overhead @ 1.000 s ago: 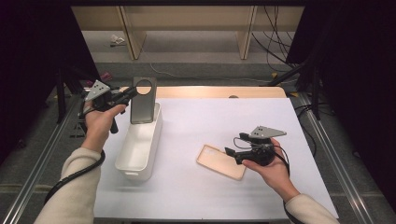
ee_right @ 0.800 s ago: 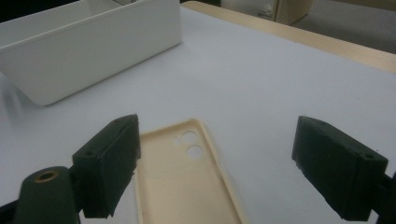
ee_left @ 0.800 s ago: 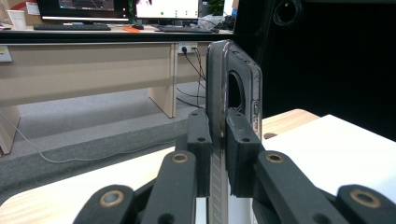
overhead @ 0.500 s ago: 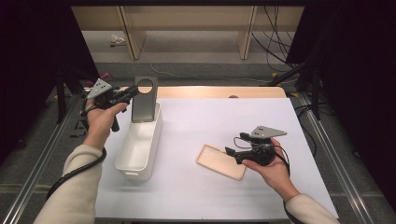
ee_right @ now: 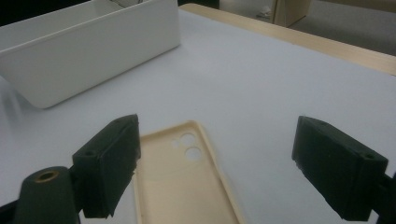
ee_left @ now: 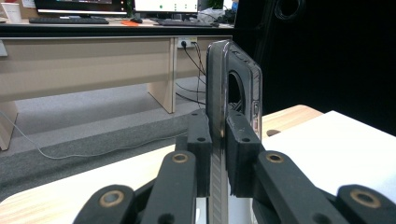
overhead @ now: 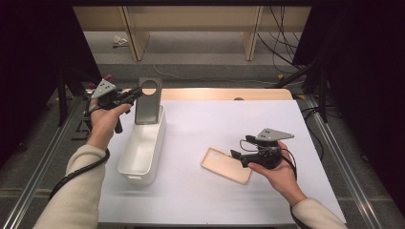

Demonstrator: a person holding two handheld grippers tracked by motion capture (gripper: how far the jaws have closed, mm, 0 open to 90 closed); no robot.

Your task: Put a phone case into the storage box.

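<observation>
While the left gripper (overhead: 135,95) pinches the dark phone case (overhead: 147,101) upright over the white bin's (overhead: 141,157) far end, lower it straight — the right gripper (overhead: 237,155), fingers spread, hovers by the beige case (overhead: 226,165) on the desk.

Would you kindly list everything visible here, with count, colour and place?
Dark phone case: one, grey-black, upright over the bin's far end, clamped in the left tool.
Cream phone case: one, beige, flat on the mat, in front of the right tool.
Bin: one, white, left part of the mat.
Mat: one, white, covering the table.
Table: one, wooden edge at the far side.
Left tool: one, black, shut on the dark case.
Right tool: one, black, jaws open either side of the cream case.
</observation>
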